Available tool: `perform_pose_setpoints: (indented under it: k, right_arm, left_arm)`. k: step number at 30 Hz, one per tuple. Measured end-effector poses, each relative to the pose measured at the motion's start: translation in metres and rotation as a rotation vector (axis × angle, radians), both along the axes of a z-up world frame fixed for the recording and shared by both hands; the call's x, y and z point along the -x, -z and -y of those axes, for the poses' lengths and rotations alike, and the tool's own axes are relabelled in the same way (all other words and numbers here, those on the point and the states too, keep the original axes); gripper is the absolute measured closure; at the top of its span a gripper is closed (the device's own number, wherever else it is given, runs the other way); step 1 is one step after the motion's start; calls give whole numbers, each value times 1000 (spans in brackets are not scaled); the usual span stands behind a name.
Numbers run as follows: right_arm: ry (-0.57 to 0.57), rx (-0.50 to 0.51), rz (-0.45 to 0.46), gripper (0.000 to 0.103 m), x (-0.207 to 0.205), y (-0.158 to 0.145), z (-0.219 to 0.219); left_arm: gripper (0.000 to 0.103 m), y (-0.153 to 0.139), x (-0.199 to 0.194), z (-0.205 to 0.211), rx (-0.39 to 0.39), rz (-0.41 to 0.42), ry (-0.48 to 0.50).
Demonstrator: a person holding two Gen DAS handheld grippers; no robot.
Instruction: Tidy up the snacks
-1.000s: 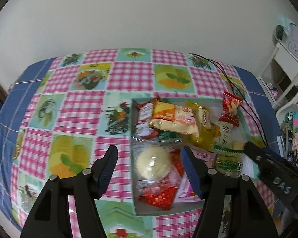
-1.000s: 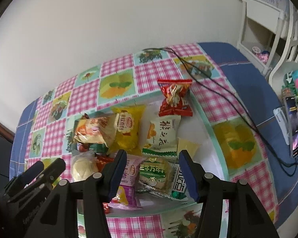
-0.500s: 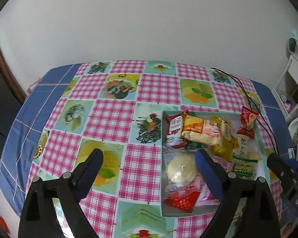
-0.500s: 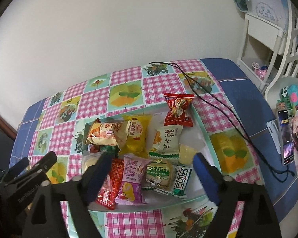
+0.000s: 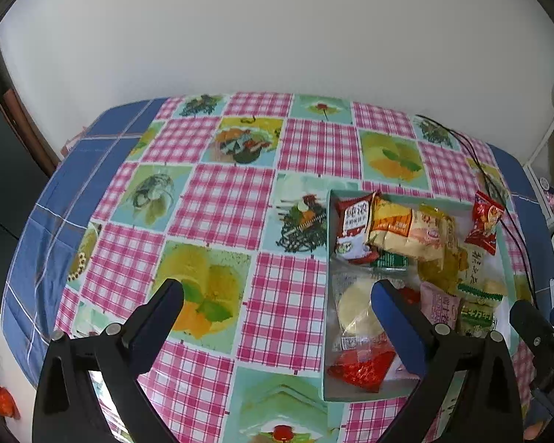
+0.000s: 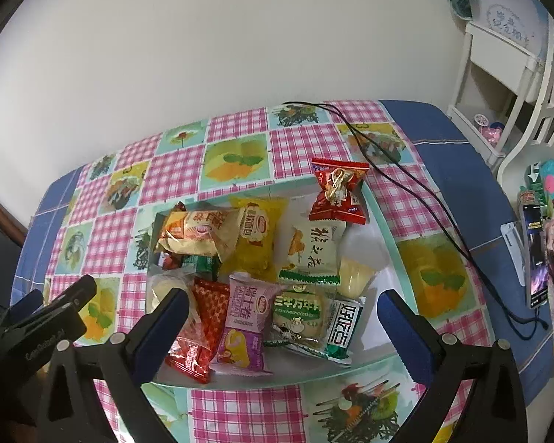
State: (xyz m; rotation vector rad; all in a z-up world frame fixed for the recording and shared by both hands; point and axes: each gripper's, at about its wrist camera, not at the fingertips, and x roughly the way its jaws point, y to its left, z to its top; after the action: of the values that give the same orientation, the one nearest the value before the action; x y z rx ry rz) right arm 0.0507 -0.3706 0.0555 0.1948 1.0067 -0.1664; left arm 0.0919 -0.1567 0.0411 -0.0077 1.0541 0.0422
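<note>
I had just been opening both jaws wide, left gripper [image 5: 277, 308] and right gripper [image 6: 282, 308] empty, snack tray [image 6: 382, 217] at twelve o'clock.

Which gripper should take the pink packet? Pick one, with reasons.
Right. The right gripper, jaws open and empty, frames the pink packet in the tray. The left gripper hangs mostly over bare tablecloth.

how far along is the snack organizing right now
Nearly all packets already sit piled in the tray. The red packet only leans on its far rim. Nothing is in hand: the left tongs and right tongs have both just been opening and stand empty above the table. Left: seat that red packet, and perhaps tidy the jumbled pile.
</note>
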Motion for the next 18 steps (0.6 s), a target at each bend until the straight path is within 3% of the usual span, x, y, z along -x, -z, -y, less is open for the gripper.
perform_pose_setpoints:
  k: [6, 11, 18]
  right_arm:
    - [-8, 7, -17, 0, -2, 9, -2]
    - [-5, 15, -37, 0, -1, 19, -5]
    - [-9, -24, -90, 0, 2, 49, -13]
  left_arm:
    - [2, 9, -2, -1, 19, -27, -24]
    - [2, 15, 1, -2, -105, -43, -79]
    - [2, 33, 5, -14, -108, -102, -106]
